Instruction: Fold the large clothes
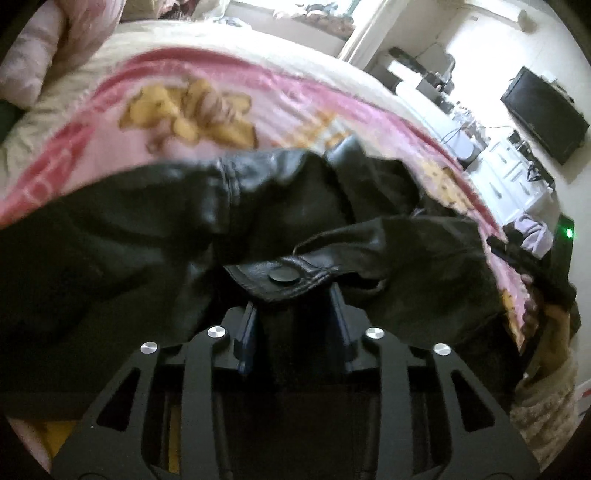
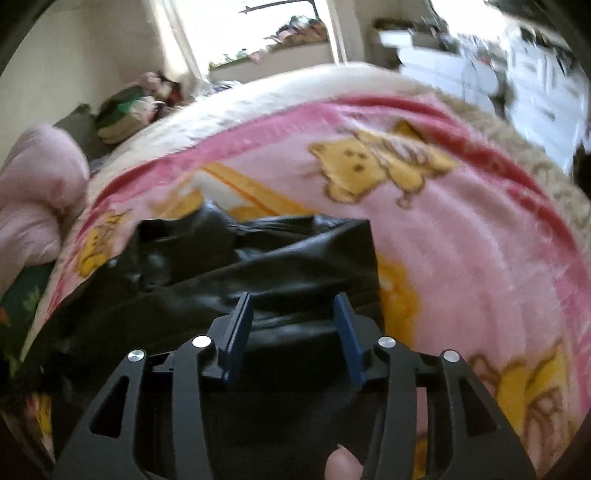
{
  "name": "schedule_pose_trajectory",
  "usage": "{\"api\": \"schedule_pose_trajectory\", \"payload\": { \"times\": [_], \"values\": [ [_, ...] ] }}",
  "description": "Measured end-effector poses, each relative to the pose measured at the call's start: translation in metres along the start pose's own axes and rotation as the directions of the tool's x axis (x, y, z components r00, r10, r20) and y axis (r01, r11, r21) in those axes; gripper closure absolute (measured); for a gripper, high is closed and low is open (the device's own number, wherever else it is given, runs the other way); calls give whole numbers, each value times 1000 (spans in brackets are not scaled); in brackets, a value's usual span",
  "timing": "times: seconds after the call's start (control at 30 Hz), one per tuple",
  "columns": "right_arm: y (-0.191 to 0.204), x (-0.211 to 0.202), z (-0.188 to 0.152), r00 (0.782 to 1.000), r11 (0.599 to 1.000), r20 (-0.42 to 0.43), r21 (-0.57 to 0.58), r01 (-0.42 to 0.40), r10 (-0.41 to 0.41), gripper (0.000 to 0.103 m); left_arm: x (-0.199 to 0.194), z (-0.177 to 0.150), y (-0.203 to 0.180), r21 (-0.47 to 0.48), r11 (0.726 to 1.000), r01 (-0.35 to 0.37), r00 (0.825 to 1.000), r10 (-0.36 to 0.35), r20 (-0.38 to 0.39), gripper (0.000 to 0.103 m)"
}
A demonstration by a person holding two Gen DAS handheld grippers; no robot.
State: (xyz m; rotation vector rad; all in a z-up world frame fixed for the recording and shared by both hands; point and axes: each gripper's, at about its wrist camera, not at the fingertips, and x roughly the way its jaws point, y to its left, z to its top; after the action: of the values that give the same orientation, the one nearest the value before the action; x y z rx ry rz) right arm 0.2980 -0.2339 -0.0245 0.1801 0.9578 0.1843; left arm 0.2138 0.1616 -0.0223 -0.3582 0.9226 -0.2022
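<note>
A black leather jacket (image 1: 258, 206) lies crumpled on a pink blanket with yellow bears (image 1: 207, 110). My left gripper (image 1: 291, 299) has its jaws spread, and a jacket tab with a round snap button (image 1: 282, 276) lies across its blue fingertips (image 1: 248, 325); I cannot tell whether they clamp it. In the right wrist view the jacket (image 2: 258, 258) lies on the same blanket (image 2: 461, 258). My right gripper (image 2: 293, 301) is open just above the jacket's near part, its blue fingers (image 2: 236, 332) apart and empty. The right gripper also shows at the left view's right edge (image 1: 546, 266).
A pink quilt (image 2: 33, 206) and piled clothes (image 2: 125, 110) lie at the bed's head. A white dresser (image 1: 506, 173), a dark screen (image 1: 543, 114) and clutter stand beyond the bed's right edge. A window (image 2: 277, 29) is behind the bed.
</note>
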Motion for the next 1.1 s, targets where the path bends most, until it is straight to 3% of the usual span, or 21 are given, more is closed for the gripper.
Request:
{"api": "schedule_pose_trajectory", "payload": {
  "times": [0.1, 0.2, 0.27, 0.53, 0.67, 0.97, 1.1],
  "values": [
    [9, -16, -9, 1000, 999, 15, -43, -5, 5, 55, -22, 5, -3, 15, 999, -31, 998, 30, 63, 63],
    [17, -27, -21, 1000, 997, 12, -73, -9, 10, 52, -45, 7, -12, 54, 996, -75, 989, 67, 135, 59],
    [22, -32, -30, 1000, 997, 6, -79, -15, 15, 51, -52, 7, -18, 58, 997, -56, 988, 47, 148, 59],
    [44, -37, -56, 1000, 991, -11, -128, -29, 28, 47, -25, -20, -32, 90, 996, -30, 999, 26, 38, 59],
    [49, -33, -65, 999, 989, -33, -143, -24, 20, 45, -6, -37, -33, 95, 993, -71, 997, 72, -14, 57],
    [28, -2, -87, 989, 997, -150, -75, 6, -17, 43, 15, -49, -12, 10, 997, -75, 996, 76, -52, 57],
    [25, 1, -90, 989, 999, -148, -43, -1, -6, 43, 16, -53, -10, 12, 998, -69, 997, 70, -43, 57]
  ]
}}
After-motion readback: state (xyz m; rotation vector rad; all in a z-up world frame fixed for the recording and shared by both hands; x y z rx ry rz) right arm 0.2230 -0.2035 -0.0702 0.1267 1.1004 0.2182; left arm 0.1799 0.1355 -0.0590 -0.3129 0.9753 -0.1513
